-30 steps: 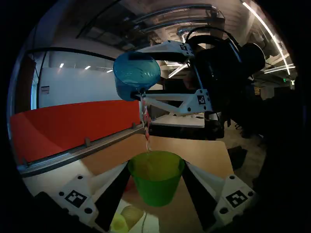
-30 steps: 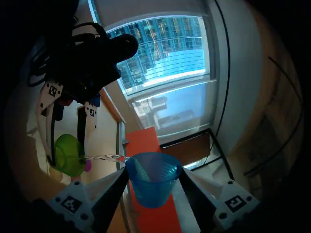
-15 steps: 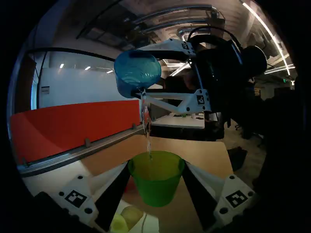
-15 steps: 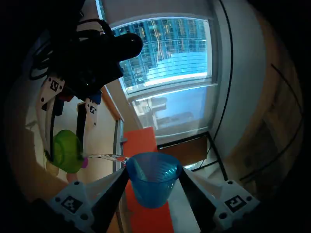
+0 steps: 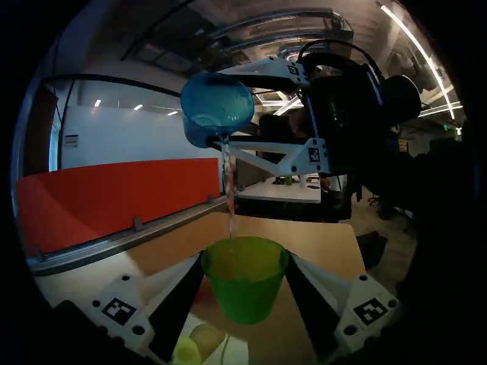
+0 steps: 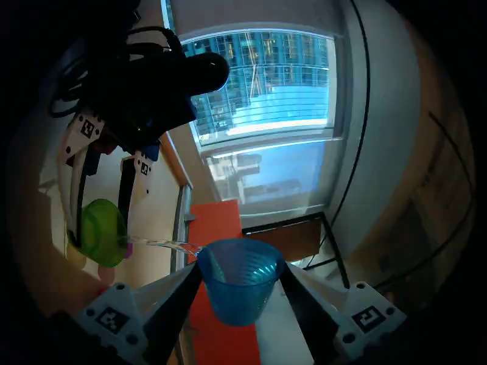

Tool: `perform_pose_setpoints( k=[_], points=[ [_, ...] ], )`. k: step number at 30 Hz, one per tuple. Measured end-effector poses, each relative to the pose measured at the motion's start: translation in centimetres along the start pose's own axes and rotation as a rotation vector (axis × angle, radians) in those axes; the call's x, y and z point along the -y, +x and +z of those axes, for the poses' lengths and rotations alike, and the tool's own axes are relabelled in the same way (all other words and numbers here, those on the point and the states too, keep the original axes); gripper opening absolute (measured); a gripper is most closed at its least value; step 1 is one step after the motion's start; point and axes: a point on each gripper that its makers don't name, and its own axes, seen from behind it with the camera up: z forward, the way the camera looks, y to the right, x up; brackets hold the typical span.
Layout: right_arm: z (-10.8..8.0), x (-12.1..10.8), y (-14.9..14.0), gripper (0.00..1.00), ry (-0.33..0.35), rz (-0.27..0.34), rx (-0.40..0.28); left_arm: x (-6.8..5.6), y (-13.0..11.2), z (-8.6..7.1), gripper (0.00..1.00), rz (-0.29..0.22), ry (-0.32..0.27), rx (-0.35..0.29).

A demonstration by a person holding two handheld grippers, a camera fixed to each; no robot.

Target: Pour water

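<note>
My right gripper [image 6: 241, 271] is clamped on the blue cup [image 6: 241, 286], which is tipped over and held high. My left gripper [image 5: 245, 267] is clamped on the green cup [image 5: 245, 283], upright over the tabletop [image 5: 316, 234]. A thin stream [image 5: 229, 194] falls from the blue rim into the green cup, entering toward the far rim and a little left of the middle (that is the part I like least). The drop is long, so a small wobble of either hand could carry the water past the rim and onto the tabletop. If I tip the blue cup further too fast, the stream would likely arc out and overshoot. If I ease it back too slowly, water may dribble down the cup's outer wall. The green cup looks like light plastic, pinched only at its sides, so as it fills it could slip or tilt in the grip. I cannot tell how full it is.
</note>
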Motion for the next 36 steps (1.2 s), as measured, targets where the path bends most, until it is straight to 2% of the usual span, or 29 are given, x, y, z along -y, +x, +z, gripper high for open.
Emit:
perform_pose_setpoints(
  k=[36],
  points=[
    [0.14,-0.88,0.80,0.91,-0.019,-0.168,-0.001,0.19,0.44,0.07,0.88,-0.007,0.002,-0.013]
  ],
)
